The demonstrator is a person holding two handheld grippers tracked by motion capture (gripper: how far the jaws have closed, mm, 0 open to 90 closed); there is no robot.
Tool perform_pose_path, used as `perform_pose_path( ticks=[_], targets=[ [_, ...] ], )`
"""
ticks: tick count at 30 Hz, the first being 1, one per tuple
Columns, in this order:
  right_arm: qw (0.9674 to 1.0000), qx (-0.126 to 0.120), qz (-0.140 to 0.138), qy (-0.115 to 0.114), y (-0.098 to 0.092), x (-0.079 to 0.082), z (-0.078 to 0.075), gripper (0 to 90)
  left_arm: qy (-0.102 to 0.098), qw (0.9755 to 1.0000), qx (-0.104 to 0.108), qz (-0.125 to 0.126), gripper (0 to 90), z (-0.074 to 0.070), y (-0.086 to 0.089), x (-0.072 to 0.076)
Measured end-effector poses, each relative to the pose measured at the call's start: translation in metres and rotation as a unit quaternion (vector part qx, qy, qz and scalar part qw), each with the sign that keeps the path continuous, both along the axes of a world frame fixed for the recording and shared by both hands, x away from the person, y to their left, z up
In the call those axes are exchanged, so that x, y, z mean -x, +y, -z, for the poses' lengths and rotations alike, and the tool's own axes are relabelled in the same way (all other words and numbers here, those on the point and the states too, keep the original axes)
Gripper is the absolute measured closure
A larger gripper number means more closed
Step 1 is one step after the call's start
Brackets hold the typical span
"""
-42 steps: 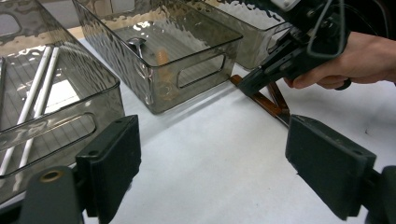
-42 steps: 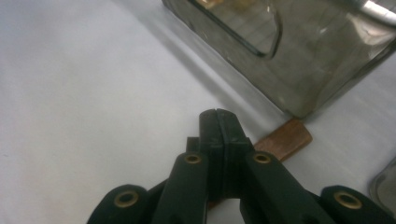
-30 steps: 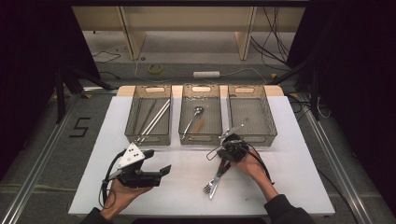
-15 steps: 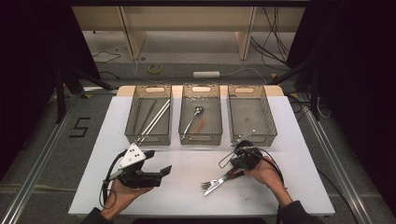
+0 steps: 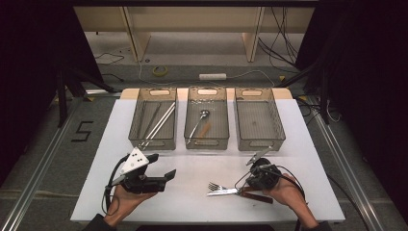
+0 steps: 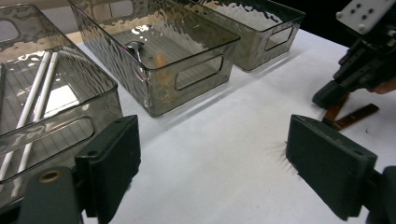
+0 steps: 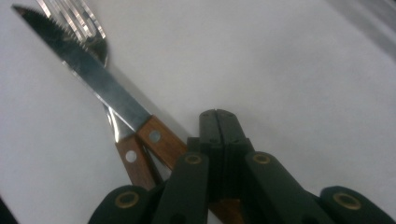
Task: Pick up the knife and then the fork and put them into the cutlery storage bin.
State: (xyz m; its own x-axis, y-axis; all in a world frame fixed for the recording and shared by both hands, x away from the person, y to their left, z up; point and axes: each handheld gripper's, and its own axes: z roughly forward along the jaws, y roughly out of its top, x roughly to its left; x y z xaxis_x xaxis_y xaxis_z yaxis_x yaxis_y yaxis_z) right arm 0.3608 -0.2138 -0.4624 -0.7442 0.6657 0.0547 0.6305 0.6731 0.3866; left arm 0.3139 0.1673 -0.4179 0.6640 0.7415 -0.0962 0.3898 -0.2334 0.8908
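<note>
A knife (image 5: 222, 192) and a fork (image 5: 214, 186) with brown wooden handles (image 5: 256, 196) lie side by side near the table's front, right of centre. My right gripper (image 5: 244, 186) is shut, its jaws pressed together with nothing between them, low over the handles. In the right gripper view the shut tips (image 7: 217, 115) sit just right of the knife (image 7: 93, 77) and the fork (image 7: 91, 28). My left gripper (image 5: 162, 166) rests in a hand at the front left with its jaws wide open and empty. In the left gripper view (image 6: 212, 154) the right gripper (image 6: 359, 70) is at the far right.
Three smoked plastic trays stand in a row at the back. The left tray (image 5: 139, 139) holds long pale sticks, the middle tray (image 5: 188, 139) a spoon (image 5: 202, 118) and a small brown piece, and the right tray (image 5: 279, 134) nothing. The white table (image 5: 192, 202) ends close behind my hands.
My right hand has moved right and toward the front edge. The knife and fork have swung from a diagonal to lying nearly crosswise. The left gripper has stayed still.
</note>
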Motion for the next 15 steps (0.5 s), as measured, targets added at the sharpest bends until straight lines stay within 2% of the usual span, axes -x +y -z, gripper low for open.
perform_pose_path(
  ticks=[4, 7, 9, 11, 13, 15],
  targets=[
    [0.9998, 0.009, -0.015, 0.006, 0.001, 0.009, -0.001, 90.0, 0.000, 1.0000, -0.001, -0.001, 17.6, 0.000, 0.000, 0.000],
    [0.9996, 0.019, -0.023, 0.000, 0.001, 0.014, -0.002, 90.0, 0.000, 1.0000, -0.001, 0.000, 17.6, 0.000, 0.000, -0.001],
    [0.9993, 0.017, -0.032, -0.007, 0.000, 0.015, -0.006, 89.0, -0.001, 1.0000, -0.001, 0.001, 17.6, 0.000, 0.000, -0.001],
    [0.9989, 0.012, -0.044, -0.012, -0.001, 0.015, -0.011, 77.7, -0.001, 1.0000, -0.001, 0.001, 17.6, 0.001, 0.000, -0.001],
    [0.9981, 0.015, -0.060, -0.009, -0.002, 0.015, -0.015, 71.9, -0.001, 1.0000, -0.002, 0.001, 17.6, 0.001, 0.000, -0.001],
    [0.9971, 0.020, -0.072, -0.008, -0.002, 0.016, -0.016, 61.5, -0.001, 1.0000, -0.001, 0.000, 17.6, 0.000, 0.000, -0.001]
  ],
)
